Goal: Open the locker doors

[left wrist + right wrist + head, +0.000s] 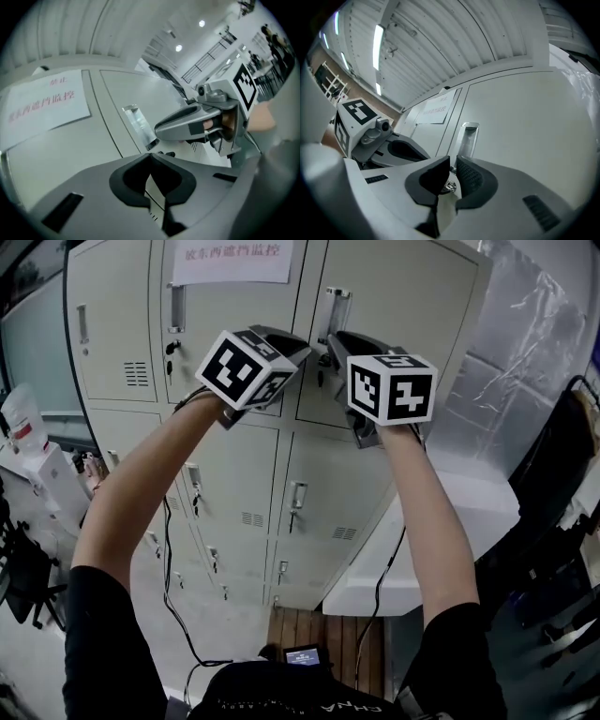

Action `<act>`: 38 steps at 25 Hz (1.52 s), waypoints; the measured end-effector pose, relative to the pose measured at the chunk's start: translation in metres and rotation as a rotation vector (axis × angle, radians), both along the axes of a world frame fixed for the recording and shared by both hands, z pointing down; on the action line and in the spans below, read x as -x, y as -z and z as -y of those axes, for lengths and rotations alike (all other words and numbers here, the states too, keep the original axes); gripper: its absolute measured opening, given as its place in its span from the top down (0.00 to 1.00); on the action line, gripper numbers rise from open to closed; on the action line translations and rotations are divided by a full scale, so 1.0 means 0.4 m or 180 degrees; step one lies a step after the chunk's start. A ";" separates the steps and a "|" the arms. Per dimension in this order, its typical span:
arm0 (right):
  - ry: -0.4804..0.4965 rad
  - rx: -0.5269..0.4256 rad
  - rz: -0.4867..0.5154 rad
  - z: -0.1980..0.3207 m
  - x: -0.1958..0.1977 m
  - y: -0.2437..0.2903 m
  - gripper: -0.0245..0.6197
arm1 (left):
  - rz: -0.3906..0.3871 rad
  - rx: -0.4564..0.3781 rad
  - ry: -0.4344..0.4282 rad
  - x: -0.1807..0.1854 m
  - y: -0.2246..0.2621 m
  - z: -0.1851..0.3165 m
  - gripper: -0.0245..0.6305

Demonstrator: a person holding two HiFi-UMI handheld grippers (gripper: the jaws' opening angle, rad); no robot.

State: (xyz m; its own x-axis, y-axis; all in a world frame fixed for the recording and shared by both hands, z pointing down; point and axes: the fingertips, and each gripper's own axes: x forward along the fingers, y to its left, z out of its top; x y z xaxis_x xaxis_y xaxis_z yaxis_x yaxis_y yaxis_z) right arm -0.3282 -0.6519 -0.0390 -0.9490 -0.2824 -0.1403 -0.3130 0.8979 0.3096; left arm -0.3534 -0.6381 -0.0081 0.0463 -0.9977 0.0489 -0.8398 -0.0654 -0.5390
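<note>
Lockers (281,484) stood shut in front of me, 3 columns of pale grey doors, and I had both tools raised to the top row. My left hand-held gripper (150,157) was pressed together at the tips with nothing between them. It was tilted just in front of the middle top door (211,306), below the paper notice (232,261) taped there. My right hand-held gripper (453,161) sat just beside it at the right top door (412,306), directly under that door's recessed handle (468,138). Its ribbed pads (471,176) stood a thin slit apart, and a small shiny metal piece (449,186) showed low in the slit. I could not tell whether they pinched it. Both doors lay flush with their frames.
</note>
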 end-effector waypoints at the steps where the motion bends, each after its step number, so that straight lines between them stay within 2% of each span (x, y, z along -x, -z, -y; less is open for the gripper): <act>1: 0.0000 0.0021 -0.0001 -0.001 0.006 0.007 0.91 | -0.0191 0.0007 -0.0005 0.009 0.003 0.006 0.93; 3: -0.0028 0.0032 -0.0029 0.000 0.017 0.017 0.91 | -0.0494 -0.0013 0.0011 0.024 0.011 0.015 0.93; 6: -0.0081 0.0047 -0.0109 0.005 0.035 0.020 0.84 | -0.0695 -0.0033 0.0034 0.040 0.015 0.022 0.93; 12: -0.0130 0.0179 -0.0101 0.018 0.061 0.018 0.82 | -0.0675 -0.0019 0.0028 0.042 0.012 0.026 0.93; 17: -0.0305 0.0195 -0.0078 0.030 0.060 0.020 0.84 | -0.0654 0.0012 0.0019 0.043 0.005 0.023 0.93; 22: -0.0235 0.0220 -0.0077 0.008 0.039 0.016 0.87 | -0.0748 -0.0001 -0.0103 0.042 -0.017 -0.002 0.93; 25: -0.0161 0.0246 -0.0072 -0.016 0.022 0.013 0.87 | -0.0810 0.0075 -0.0293 0.025 -0.039 -0.025 0.93; 26: -0.0129 0.0268 -0.0060 -0.025 0.015 0.012 0.87 | -0.0859 0.0108 -0.0384 0.018 -0.046 -0.033 0.90; 27: -0.0099 0.0289 -0.0042 -0.034 0.008 0.011 0.87 | -0.0941 0.0143 -0.0492 0.010 -0.053 -0.042 0.80; 28: -0.0075 0.0306 -0.0021 -0.043 -0.001 0.010 0.87 | -0.1051 0.0180 -0.0609 0.000 -0.059 -0.051 0.76; 30: -0.0038 0.0332 0.0021 -0.062 -0.022 0.010 0.87 | -0.1219 0.0260 -0.0813 -0.023 -0.072 -0.067 0.75; 34: 0.0054 0.0411 0.0101 -0.101 -0.067 0.008 0.87 | -0.1174 0.0404 -0.1010 -0.060 -0.111 -0.088 0.75; 38: 0.0137 0.0465 0.0141 -0.136 -0.119 0.007 0.87 | -0.1360 0.0450 -0.1366 -0.110 -0.126 -0.121 0.75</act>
State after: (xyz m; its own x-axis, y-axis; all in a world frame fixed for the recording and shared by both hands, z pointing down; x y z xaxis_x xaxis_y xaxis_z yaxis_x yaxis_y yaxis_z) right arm -0.2805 -0.5976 -0.0419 -0.9545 -0.2620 -0.1426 -0.2836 0.9453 0.1614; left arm -0.3093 -0.5897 0.0423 0.4865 -0.8711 0.0678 -0.8624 -0.4912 -0.1226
